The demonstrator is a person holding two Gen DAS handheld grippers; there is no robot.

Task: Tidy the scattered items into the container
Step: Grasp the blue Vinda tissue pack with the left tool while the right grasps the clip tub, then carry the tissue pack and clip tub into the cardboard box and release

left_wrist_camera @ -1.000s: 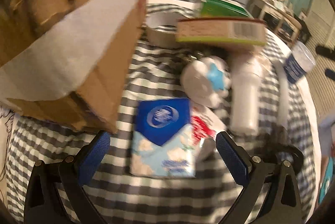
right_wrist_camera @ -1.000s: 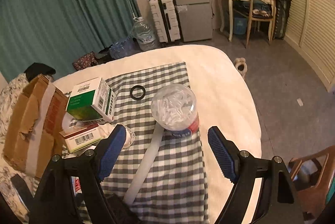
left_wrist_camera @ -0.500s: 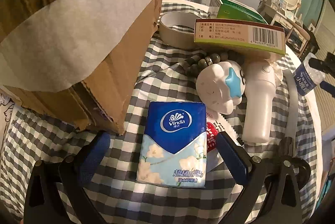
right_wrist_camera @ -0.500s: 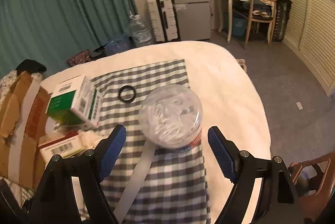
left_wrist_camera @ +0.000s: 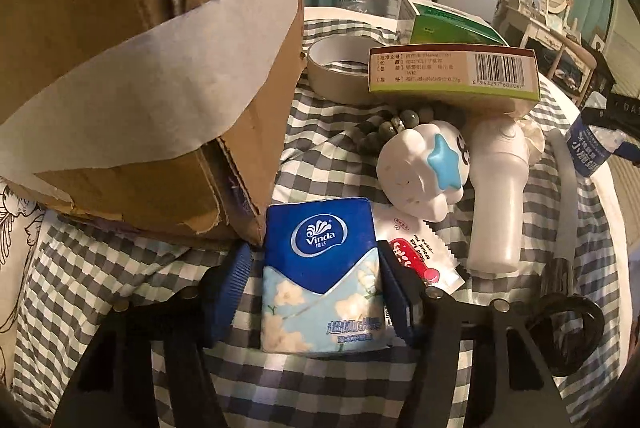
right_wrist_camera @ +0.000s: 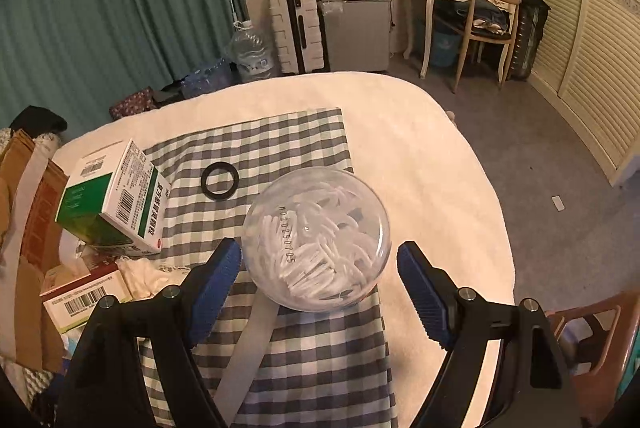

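Note:
A blue Vinda tissue pack (left_wrist_camera: 320, 268) lies on the checked cloth (left_wrist_camera: 120, 268) beside the torn cardboard box (left_wrist_camera: 140, 68). My left gripper (left_wrist_camera: 314, 256) straddles the pack and its jaws are closing. The right pad sits at the pack's edge, while a thin gap shows at the left pad. In the right wrist view a clear round jar of white pieces (right_wrist_camera: 316, 244) stands between the blue pads of my right gripper (right_wrist_camera: 320, 252). Those jaws are closing too, the left pad is at the jar's wall and the right pad is a little off it.
Past the pack lie a red-and-white sachet (left_wrist_camera: 416, 252), a white cloud toy with a blue star (left_wrist_camera: 420, 172), a white bottle (left_wrist_camera: 496, 196), beads (left_wrist_camera: 400, 124), a tape roll (left_wrist_camera: 336, 68) and two medicine boxes (left_wrist_camera: 452, 72). A black ring (right_wrist_camera: 220, 181) and a green box (right_wrist_camera: 112, 204) lie beyond the jar.
My left jaws have narrowed from wide open to close around the tissue pack. My right gripper came forward and down over the jar, and its jaws narrowed around it.

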